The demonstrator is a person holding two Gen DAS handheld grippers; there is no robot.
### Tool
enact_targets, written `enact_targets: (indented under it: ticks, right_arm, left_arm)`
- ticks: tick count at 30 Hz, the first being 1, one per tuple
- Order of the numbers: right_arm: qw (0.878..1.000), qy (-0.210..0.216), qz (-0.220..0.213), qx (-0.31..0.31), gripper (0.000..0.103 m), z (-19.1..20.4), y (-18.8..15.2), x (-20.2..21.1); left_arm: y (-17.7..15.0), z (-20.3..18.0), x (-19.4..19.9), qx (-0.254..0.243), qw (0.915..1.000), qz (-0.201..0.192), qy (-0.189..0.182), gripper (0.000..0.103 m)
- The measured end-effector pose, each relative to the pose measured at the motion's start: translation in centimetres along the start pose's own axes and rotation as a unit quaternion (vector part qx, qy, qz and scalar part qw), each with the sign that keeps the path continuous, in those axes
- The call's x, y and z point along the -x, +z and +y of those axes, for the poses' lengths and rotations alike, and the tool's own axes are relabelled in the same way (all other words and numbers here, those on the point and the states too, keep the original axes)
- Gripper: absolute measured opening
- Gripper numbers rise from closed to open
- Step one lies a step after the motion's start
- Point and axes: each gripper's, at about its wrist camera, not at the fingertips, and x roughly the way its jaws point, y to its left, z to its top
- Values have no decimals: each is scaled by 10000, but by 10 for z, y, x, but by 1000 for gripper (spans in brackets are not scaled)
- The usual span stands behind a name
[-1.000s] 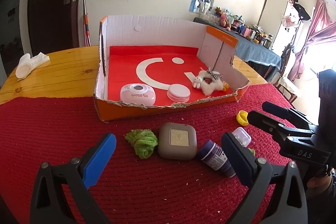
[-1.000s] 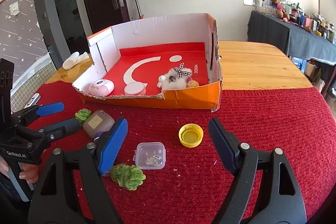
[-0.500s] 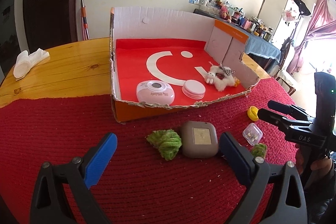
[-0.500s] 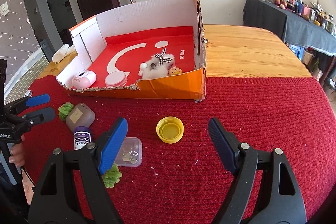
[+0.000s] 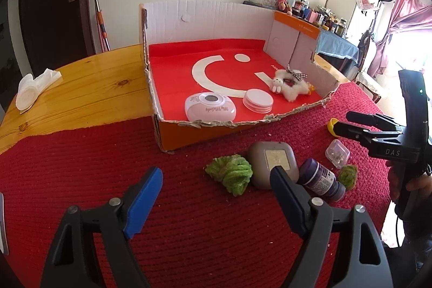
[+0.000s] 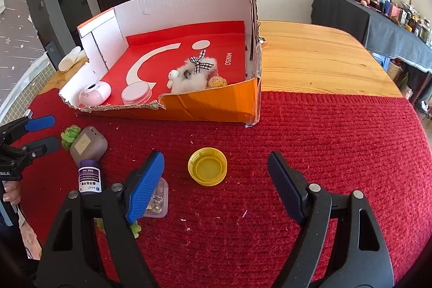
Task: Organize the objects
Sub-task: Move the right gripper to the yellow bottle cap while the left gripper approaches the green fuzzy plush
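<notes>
We are holding the left gripper (image 5: 216, 196) low over the red mat (image 5: 81, 166) in front of the cardboard box (image 5: 205, 18); its jaws have just been closing but are standing apart with nothing between them, only mat showing in the gap. We are keeping the right gripper (image 6: 216, 180) over the mat in front of the box too, jaws wide apart and gripping nothing, with the yellow cap (image 6: 207, 166) lying open side up on the mat just beyond the gap between them. In front of the box, toward its left corner, the grey case (image 5: 274, 162) is sitting with the green scrunchie (image 5: 230, 174) touching its left side and the purple bottle (image 5: 321, 180) lying on its side just to its right. Beyond the bottle, a small clear container (image 5: 337, 153) and a second green tuft (image 5: 348, 176) are lying on the mat. Inside the box, along its torn front edge, a pink oval gadget (image 5: 210, 109), a round white tin (image 5: 257, 100) and a fluffy white toy (image 5: 290, 85) are resting in a row. The box is standing on the wooden tabletop (image 6: 310, 58), its front edge on the mat.
</notes>
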Motion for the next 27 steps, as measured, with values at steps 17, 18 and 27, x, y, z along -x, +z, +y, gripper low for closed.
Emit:
enact_targets:
  ticks: [17, 18, 27]
  right_arm:
    - [9999, 31, 143, 74, 59, 2, -6, -6]
    - [9999, 37, 140, 78, 59, 2, -6, -6]
    - [9999, -45, 99, 122, 49, 0, -8, -5]
  left_arm:
    - [-3, -1, -10, -172, 9996, 41, -205, 64]
    - [-3, -1, -10, -176, 9996, 41, -224, 63]
    - [-6, -3, -11, -300, 9995, 81, -34, 53]
